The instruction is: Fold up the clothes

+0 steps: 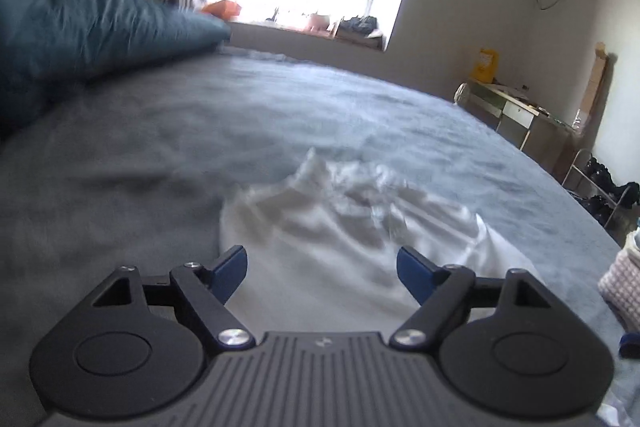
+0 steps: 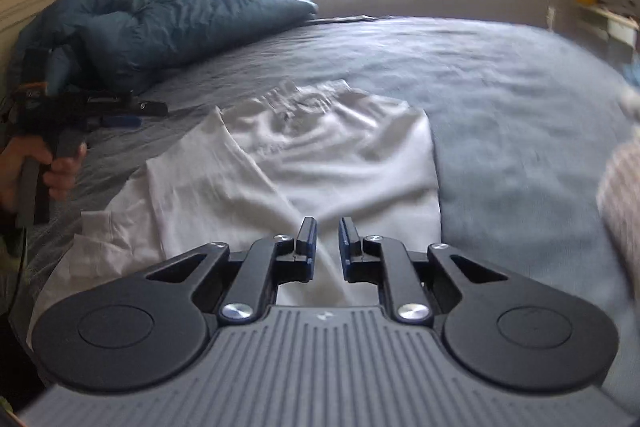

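Covering the bed, a grey sheet (image 2: 500, 87) under a white shirt (image 2: 320, 155).

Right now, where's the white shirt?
The white shirt lies spread on the grey bed, straight ahead in both wrist views, with the teal duvet bunched up beyond it to the left, by the headboard.

The print on the white shirt (image 2: 304, 147) is smeared by blur and cannot be read, and the shirt's near hem is hidden behind the right claw (image 2: 327, 243). At nine o'clock in the right wrist view the person's hand (image 2: 60, 167) is cut off by the edge. At four o'clock in the left wrist view, a pink checked cloth (image 1: 622, 287) runs out of the picture.
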The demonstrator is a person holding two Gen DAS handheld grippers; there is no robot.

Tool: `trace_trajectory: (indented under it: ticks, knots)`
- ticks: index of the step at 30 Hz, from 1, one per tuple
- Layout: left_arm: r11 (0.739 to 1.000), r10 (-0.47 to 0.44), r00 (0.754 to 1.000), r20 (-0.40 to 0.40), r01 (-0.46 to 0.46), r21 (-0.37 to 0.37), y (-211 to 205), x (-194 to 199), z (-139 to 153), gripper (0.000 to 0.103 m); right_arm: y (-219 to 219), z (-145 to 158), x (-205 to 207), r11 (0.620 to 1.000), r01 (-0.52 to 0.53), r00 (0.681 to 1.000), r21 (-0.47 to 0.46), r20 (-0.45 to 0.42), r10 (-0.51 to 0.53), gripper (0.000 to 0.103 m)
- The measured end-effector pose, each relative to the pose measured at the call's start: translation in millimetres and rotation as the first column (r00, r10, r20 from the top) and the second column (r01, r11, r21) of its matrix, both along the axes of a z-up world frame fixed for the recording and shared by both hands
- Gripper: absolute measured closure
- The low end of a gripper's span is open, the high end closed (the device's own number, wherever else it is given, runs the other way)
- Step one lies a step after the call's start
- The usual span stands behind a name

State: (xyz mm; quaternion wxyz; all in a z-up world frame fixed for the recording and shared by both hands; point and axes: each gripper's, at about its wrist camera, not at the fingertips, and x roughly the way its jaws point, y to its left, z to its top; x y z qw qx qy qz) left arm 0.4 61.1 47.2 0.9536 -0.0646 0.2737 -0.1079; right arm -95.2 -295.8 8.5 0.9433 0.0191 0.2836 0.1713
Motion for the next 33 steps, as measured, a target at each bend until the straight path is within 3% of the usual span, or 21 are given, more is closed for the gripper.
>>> trace_trajectory:
  ticks: [5, 9, 13, 15, 19, 23, 26, 31, 33]
  knots:
    - [0.991, -0.071, 0.996, 0.055, 0.064, 0.120, -8, 53, 17, 0.016, 11, 36, 70, 0.992, -0.127, 0.990, -0.018, 0.051, 0.128, 0.091]
    - [0.986, -0.110, 0.993, 0.031, 0.105, 0.129, -20, 108, 9, 0.016, 23, 48, 153, 0.983, -0.184, 0.981, -0.024, 0.063, 0.185, 0.090]
    - [0.987, -0.089, 0.995, -0.037, 0.093, 0.129, -33, 166, -13, 0.019, 35, 42, 240, 0.970, -0.243, 0.970, -0.003, 0.032, 0.243, 0.079]
    - [0.992, -0.069, 0.994, -0.080, 0.077, 0.102, -34, 194, -26, 0.028, 41, 31, 278, 0.970, -0.243, 0.970, 0.027, 0.000, 0.243, 0.077]
    - [0.998, -0.065, 0.987, -0.146, 0.065, -0.007, -28, 236, -49, 0.029, 51, 1, 346, 0.978, -0.190, 0.974, 0.086, -0.110, 0.199, 0.074]
    - [0.996, -0.073, 0.980, -0.185, 0.063, -0.059, -22, 263, -68, 0.032, 57, -32, 392, 0.982, -0.141, 0.964, 0.130, -0.208, 0.166, 0.074]
    - [0.992, -0.072, 0.971, -0.227, 0.047, -0.114, -16, 276, -78, 0.032, 56, -50, 415, 0.973, -0.128, 0.949, 0.190, -0.263, 0.176, 0.073]
    - [0.982, -0.080, 0.962, -0.260, 0.031, -0.186, -7, 290, -90, 0.032, 63, -68, 433, 0.975, -0.103, 0.933, 0.199, -0.320, 0.164, 0.073]
    - [0.981, -0.088, 0.962, -0.259, 0.038, -0.191, -6, 292, -92, 0.039, 69, -70, 435, 0.976, -0.119, 0.933, 0.183, -0.315, 0.173, 0.073]
